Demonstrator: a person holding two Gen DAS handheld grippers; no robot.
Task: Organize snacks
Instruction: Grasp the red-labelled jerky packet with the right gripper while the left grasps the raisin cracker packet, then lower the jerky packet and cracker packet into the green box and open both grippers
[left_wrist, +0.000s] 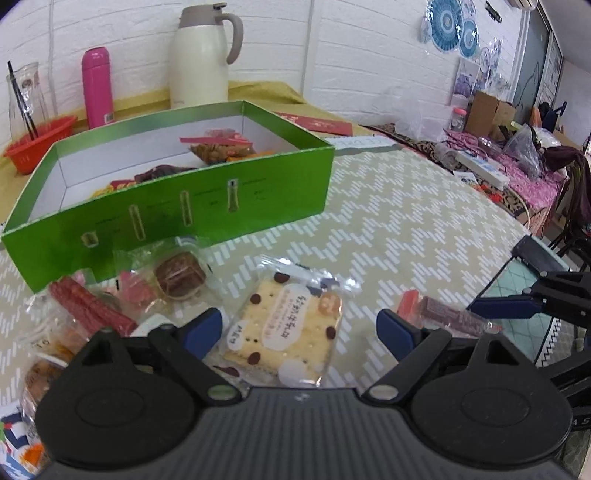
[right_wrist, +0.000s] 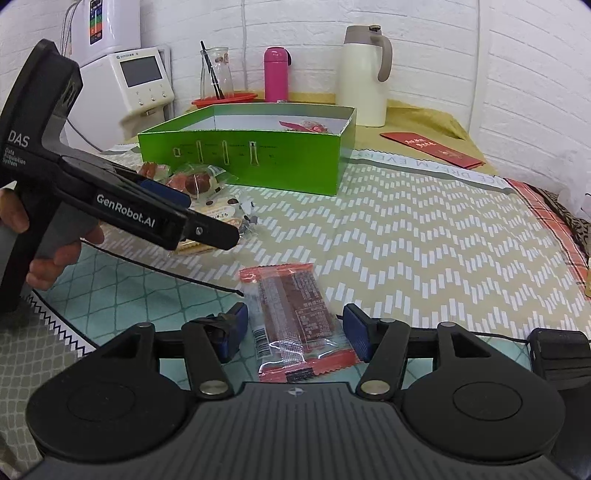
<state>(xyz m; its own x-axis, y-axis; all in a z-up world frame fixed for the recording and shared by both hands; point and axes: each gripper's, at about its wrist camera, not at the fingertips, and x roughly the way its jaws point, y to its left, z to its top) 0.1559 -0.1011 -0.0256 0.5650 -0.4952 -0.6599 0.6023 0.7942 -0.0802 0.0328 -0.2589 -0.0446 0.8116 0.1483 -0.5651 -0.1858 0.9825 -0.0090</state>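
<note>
A: Where do the left tongs (left_wrist: 299, 332) stand?

B: Low over the table (left_wrist: 406, 206), spread wide and gripping nothing. A cracker packet (left_wrist: 284, 332) with brown dots lies flat between the two blue pads, and neither pad touches it.

A: And the right tongs (right_wrist: 295, 332)?

B: Also released, jaws wide apart. A red snack bar (right_wrist: 295, 317) in a clear-edged wrapper lies on the table between them, with a gap on each side. It rests near the table's edge, partly on a pale green mat (right_wrist: 129, 288).

A: Where is the box?

B: The green box (left_wrist: 192, 206) sits open farther back on the table, white inside. A few wrapped snacks (left_wrist: 221, 146) already lie in it, toward the far corner.

A: Anything loose beside it?

B: Yes. Just in front of the box's near wall there is a small pile: a round brown cake (left_wrist: 179, 275) in clear wrap, a red sausage stick (left_wrist: 88, 308), and some more packets at the left edge that are too blurred to name.

A: What stands behind the box?

B: A cream jug (left_wrist: 201, 55) with a handle, a pink bottle (left_wrist: 96, 86), a red basket (left_wrist: 40, 142) and a glass carafe (left_wrist: 24, 96), all against the white brick wall.

A: Can you see the person?

B: Only a hand (right_wrist: 44, 258) around the grip of the left tool, in the right wrist view.
</note>
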